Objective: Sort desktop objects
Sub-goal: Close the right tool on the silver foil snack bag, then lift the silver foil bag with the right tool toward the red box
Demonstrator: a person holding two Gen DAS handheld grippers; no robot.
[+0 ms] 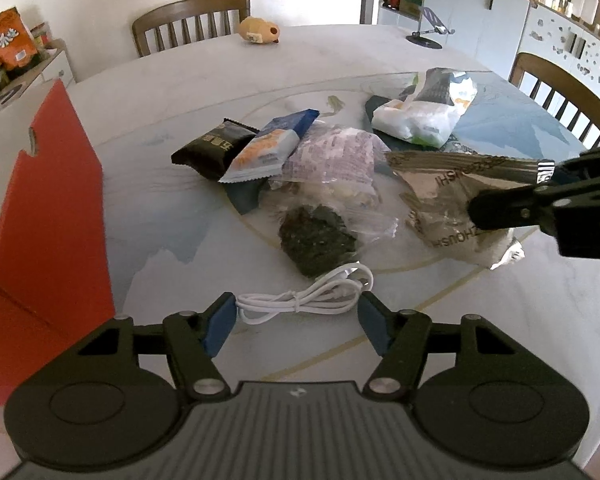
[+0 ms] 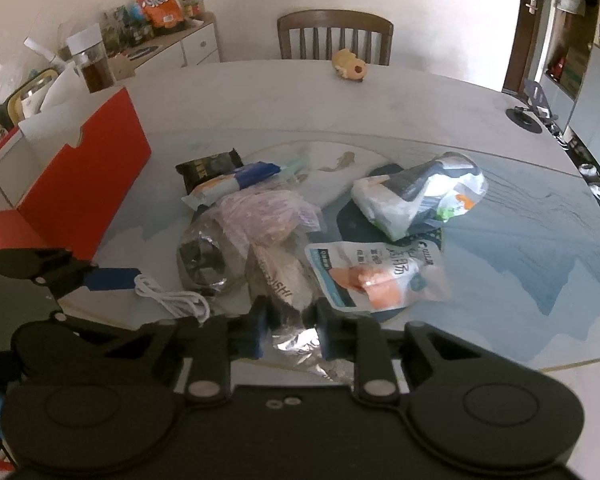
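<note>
A coiled white cable (image 1: pixel 300 302) lies on the table between the blue pads of my left gripper (image 1: pixel 298 320). The pads touch both ends of the coil. In the right wrist view the cable (image 2: pixel 168 298) lies beside one blue left pad. My right gripper (image 2: pixel 292 332) is shut on the near edge of a crumpled silver-grey snack bag (image 2: pixel 284 280). In the left wrist view the right gripper (image 1: pixel 512 192) clamps that bag (image 1: pixel 444 200) from the right. The snack pile holds a black packet (image 1: pixel 210 152), a blue-and-orange packet (image 1: pixel 268 148) and a clear bag of dark seaweed (image 1: pixel 316 240).
A red box (image 1: pixel 52 208) stands open at the table's left edge. A white-green bag (image 1: pixel 416 116), a pouch with an orange picture (image 2: pixel 364 272), a tan toy (image 1: pixel 260 31) and a phone stand (image 1: pixel 428 36) are on the table. Wooden chairs (image 1: pixel 192 20) stand behind.
</note>
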